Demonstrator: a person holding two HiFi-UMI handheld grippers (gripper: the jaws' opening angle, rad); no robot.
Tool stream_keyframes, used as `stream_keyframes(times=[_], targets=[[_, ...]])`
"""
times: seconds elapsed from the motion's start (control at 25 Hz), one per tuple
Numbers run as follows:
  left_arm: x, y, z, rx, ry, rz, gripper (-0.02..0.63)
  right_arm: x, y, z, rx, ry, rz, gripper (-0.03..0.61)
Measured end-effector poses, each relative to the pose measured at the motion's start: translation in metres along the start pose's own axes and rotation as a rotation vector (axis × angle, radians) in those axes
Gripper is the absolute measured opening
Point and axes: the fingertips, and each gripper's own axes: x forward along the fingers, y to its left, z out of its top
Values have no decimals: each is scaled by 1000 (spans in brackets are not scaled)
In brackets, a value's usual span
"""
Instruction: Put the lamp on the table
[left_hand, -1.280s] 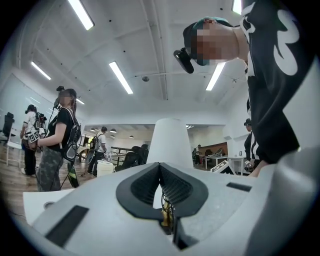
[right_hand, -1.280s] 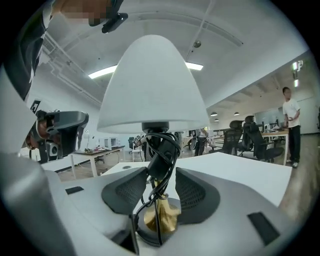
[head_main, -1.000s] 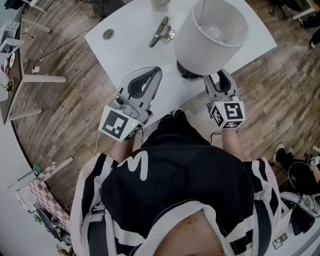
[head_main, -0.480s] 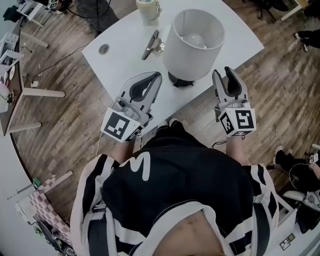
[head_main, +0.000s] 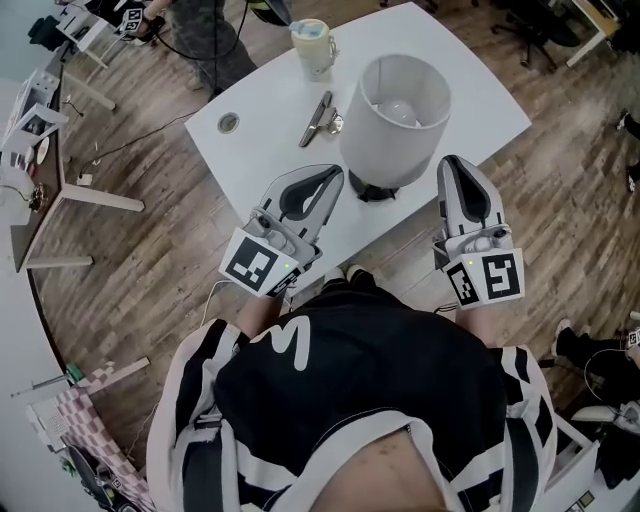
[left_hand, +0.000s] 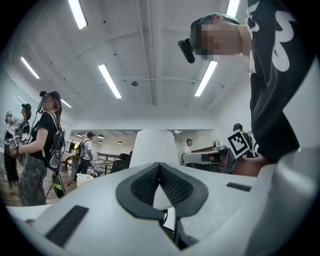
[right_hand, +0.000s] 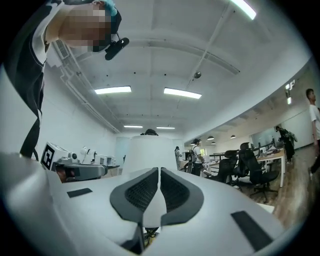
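The lamp (head_main: 395, 115) stands upright on the white table (head_main: 265, 150) in the upper middle of the head view, its white shade open to the camera and its dark base close to the table's near edge. The left gripper (head_main: 333, 175) sits just to the lower left of the shade, its fingers pressed together at the tips with nothing between them. The right gripper (head_main: 452, 165) sits just to the lower right of the shade, near the table's edge. Its jaws are closing, the pads almost meeting, and they hold nothing. In both gripper views the shade rises beyond the fingertips, not between them. Farther up the table lie a metal clip (head_main: 320, 118) and, near the top edge, a pale cup (head_main: 312, 42).
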Motion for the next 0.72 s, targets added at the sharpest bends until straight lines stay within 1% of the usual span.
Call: stream_keyframes(times=[0.12,0.2,0.4,0.52,0.72], targets=[[-4,-3,3,3,-7,-13,5,5,17,-5,-11,21,37,26],[-10,-5,2,-6,-1,-15,5,4,27,-9,1,38,49,26],[-18,0,2,-16,-6,-11,5,12,36,-14,13,64,85,26],[-31,3,-4,-31,1,-2,5,12,41,-19,26,74,79,26],[-44,6,-13,-36,-2,-14,5,4,43,-29,-20,80,29,26]])
